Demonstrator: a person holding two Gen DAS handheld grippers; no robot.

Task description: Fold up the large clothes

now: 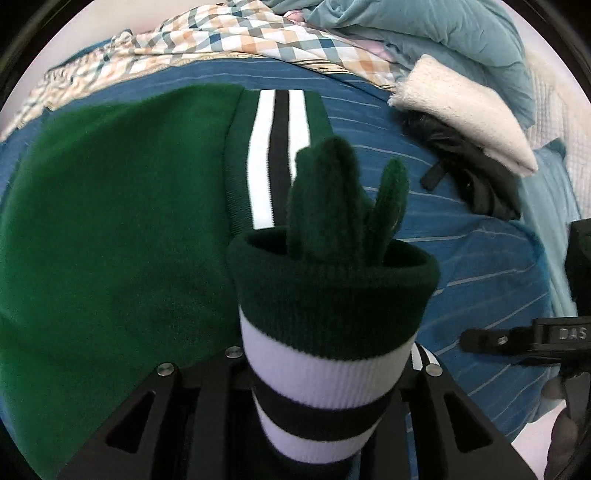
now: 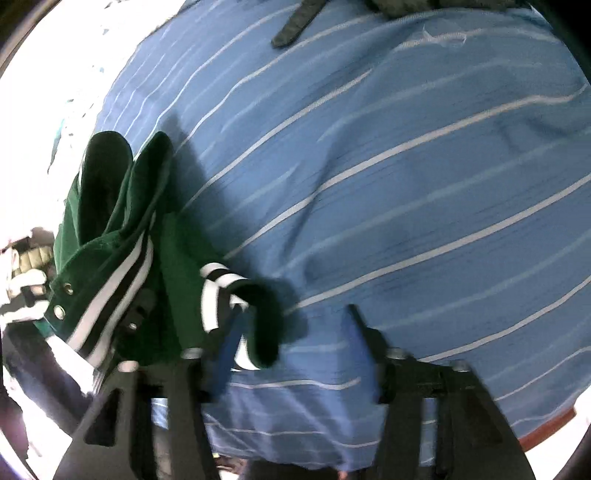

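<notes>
A green jacket point(image 1: 110, 221) with white and black striped ribbing lies spread on the blue striped bedsheet point(image 1: 461, 258). My left gripper point(image 1: 328, 363) is shut on the jacket's ribbed cuff point(image 1: 332, 314). The cuff covers its fingertips, and green sleeve fabric pokes up out of it. In the right wrist view my right gripper point(image 2: 295, 312) stands open over the sheet point(image 2: 406, 184), with nothing pressed between its blue pads. The same cuff point(image 2: 240, 295) hangs just beside its left finger. More of the jacket point(image 2: 110, 229) bunches at the left. One right gripper finger point(image 1: 484, 338) shows at the left wrist view's right edge.
At the back of the bed lie a checked cloth point(image 1: 229, 37), a teal quilt point(image 1: 424, 33), a folded cream cloth point(image 1: 465, 110) and a black garment with a strap point(image 1: 472, 166). The strap point(image 2: 295, 22) shows again. The bed's edge point(image 2: 546, 428) runs lower right.
</notes>
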